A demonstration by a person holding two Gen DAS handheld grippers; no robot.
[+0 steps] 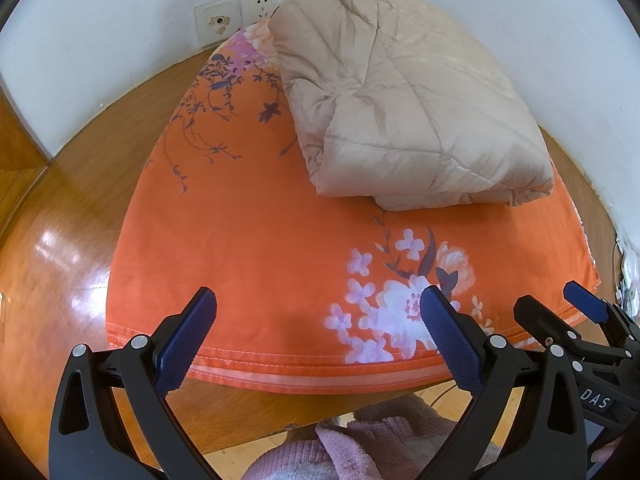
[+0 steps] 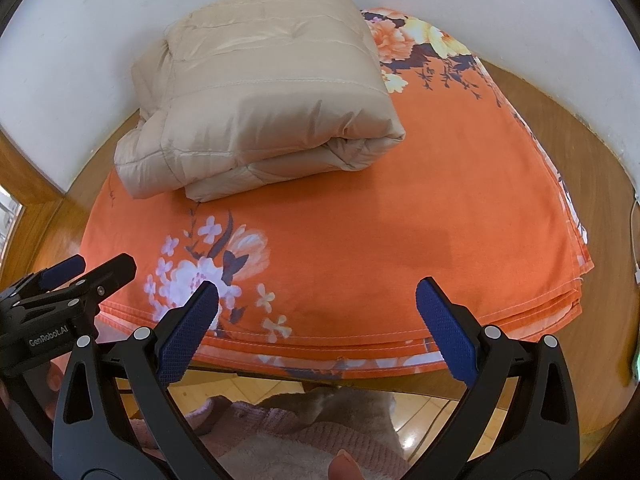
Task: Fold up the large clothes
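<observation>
A folded orange floral sheet (image 1: 256,224) lies flat on a wooden table (image 1: 80,208); it also shows in the right wrist view (image 2: 420,208). A folded beige quilted garment (image 1: 400,104) rests on its far part, also in the right wrist view (image 2: 256,104). My left gripper (image 1: 316,312) is open and empty above the sheet's near edge. My right gripper (image 2: 316,304) is open and empty above the same edge, to the right. Each gripper shows in the other's view: the right one (image 1: 556,308), the left one (image 2: 96,268).
White walls close the table at the back, with wall sockets (image 1: 248,12) at the far left. A pink fluffy cloth (image 2: 280,432) lies below the table's near edge. A white cable (image 2: 636,256) hangs at the right.
</observation>
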